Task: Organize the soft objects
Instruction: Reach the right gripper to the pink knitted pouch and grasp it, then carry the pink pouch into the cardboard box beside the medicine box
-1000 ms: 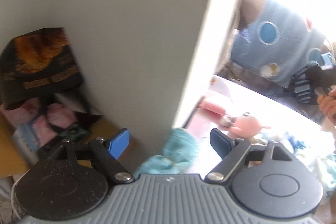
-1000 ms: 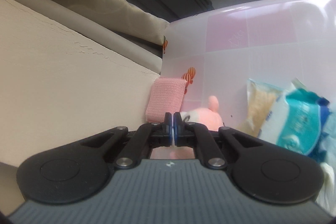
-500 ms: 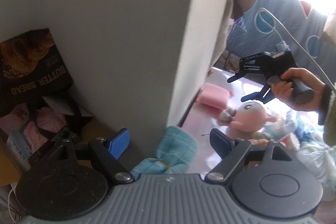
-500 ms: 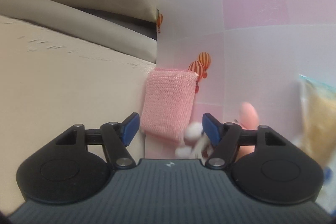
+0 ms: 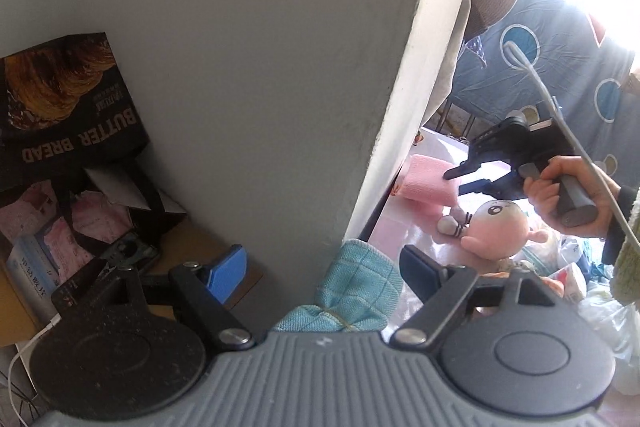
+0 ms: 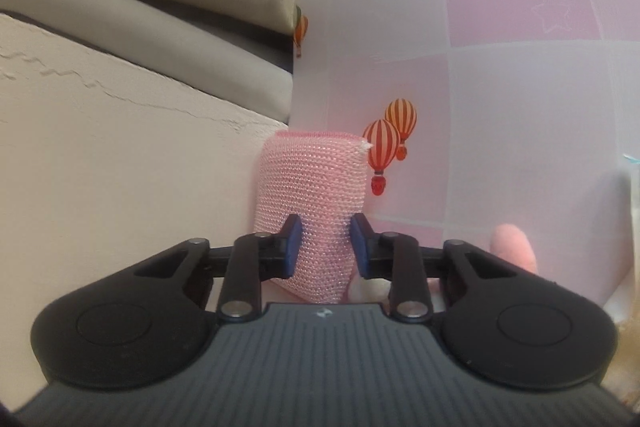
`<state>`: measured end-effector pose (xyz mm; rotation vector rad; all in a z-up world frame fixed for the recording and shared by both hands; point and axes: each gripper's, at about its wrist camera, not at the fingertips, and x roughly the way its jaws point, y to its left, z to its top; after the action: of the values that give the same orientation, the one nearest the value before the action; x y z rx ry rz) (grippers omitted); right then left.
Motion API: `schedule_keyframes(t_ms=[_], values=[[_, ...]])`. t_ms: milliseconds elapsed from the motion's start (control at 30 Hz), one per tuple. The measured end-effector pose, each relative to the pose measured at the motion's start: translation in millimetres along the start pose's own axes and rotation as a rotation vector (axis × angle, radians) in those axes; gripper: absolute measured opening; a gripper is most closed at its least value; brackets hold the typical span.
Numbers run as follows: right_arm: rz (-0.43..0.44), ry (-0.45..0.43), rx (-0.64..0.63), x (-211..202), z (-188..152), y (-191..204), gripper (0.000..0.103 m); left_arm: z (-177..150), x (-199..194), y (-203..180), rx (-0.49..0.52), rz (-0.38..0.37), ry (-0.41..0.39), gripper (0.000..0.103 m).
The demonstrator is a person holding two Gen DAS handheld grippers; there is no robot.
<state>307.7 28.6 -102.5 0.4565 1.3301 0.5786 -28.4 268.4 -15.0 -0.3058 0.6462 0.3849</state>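
A pink knitted sponge (image 6: 312, 195) lies on the pink-and-white tablecloth (image 6: 520, 107) against the cream wall. My right gripper (image 6: 325, 241) is open, its jaws on either side of the sponge's near end and partly narrowed. In the left wrist view the sponge (image 5: 424, 183) and right gripper (image 5: 464, 179) show at right, next to a pink plush doll (image 5: 492, 227). My left gripper (image 5: 324, 267) is open and empty, held in front of a grey wall corner, with a teal cloth (image 5: 356, 291) just beyond its body.
A cream wall (image 6: 120, 155) runs along the table's left. A black "Butter Bread" bag (image 5: 68, 107) and boxes sit on a wooden surface at left. Plastic packets (image 5: 572, 279) lie right of the doll. The doll's pink ear (image 6: 514, 247) shows beside my right gripper.
My right gripper opened, moved forward and left to the pink sponge, and its jaws have now narrowed around it. The left gripper stayed open and drifted slightly.
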Motion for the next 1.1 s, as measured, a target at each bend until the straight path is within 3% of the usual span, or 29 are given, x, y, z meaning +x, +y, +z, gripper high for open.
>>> schedule_keyframes(t_ms=[267,433,633,800,1000,1100], values=[[0.043,-0.045,0.005,-59,-8,0,0.023,0,-12,-4,-0.013,-0.027,-0.003,0.085],[0.107,-0.050,-0.040,-117,-38,-4,0.023,2,-21,-6,-0.061,-0.106,0.016,0.085],[0.210,-0.015,-0.060,-184,-101,-29,0.023,13,-18,-16,-0.165,-0.311,0.079,0.082],[0.298,-0.005,-0.061,-232,-158,-51,0.023,30,-13,-49,-0.201,-0.567,0.203,0.079],[0.372,-0.062,-0.042,-295,-206,-83,0.023,36,-17,-121,-0.124,-0.735,0.314,0.073],[0.387,-0.109,-0.028,-329,-218,-106,0.023,29,-23,-169,-0.049,-0.770,0.351,0.061]])
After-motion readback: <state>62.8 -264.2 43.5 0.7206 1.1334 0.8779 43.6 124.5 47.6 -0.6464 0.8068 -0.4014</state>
